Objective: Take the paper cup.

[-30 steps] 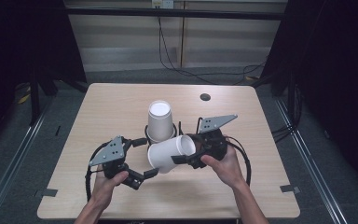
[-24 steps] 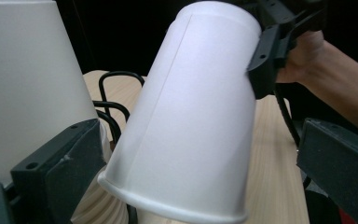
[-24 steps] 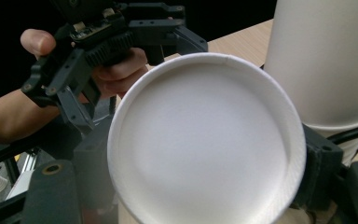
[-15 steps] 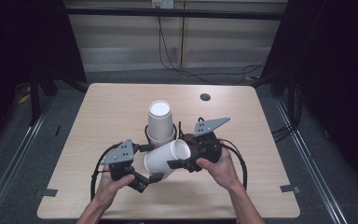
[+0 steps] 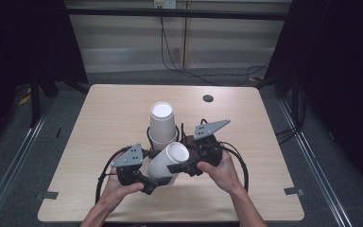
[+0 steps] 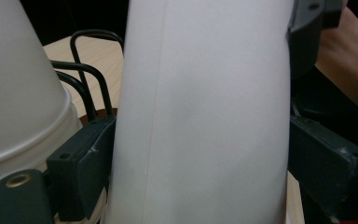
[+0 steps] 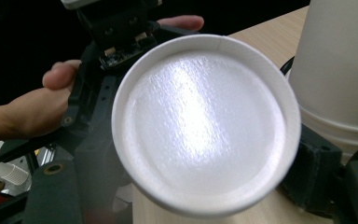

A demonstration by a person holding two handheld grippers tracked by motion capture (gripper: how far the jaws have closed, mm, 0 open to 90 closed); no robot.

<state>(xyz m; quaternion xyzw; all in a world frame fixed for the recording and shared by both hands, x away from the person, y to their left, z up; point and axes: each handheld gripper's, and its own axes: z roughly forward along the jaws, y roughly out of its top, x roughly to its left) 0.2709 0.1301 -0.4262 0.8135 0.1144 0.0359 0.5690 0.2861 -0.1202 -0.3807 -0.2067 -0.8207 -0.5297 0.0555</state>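
A wooden table [image 5: 99, 123] seen from above, with a person's two forearms reaching in from the near edge. Each hand holds a black two-jaw gripper, and between them, near the middle of the table's near half, a white paper cup [image 5: 168, 162] lies tilted on its side, its closed base turned up and toward the right. The left gripper [image 5: 147, 182] is at the cup's near left end; its jaws have just been closing, and its own camera shows the cup's wall [image 6: 205, 116] standing between the two dark jaws, touching them on both sides, so it appears to be clamped on the cup. The right gripper [image 5: 185, 166] meets the cup from the right, its jaws on either side of the base end and seemingly gripping it (its own camera looks straight at the round white base [image 7: 205, 123], with the jaws dark at either edge). Just beyond the tilted cup, farther from the person, a stack of white cups [image 5: 162, 124] stands upside down on the table, close to both grippers. A small dark round spot [image 5: 208, 98] sits on the tabletop toward the far right.
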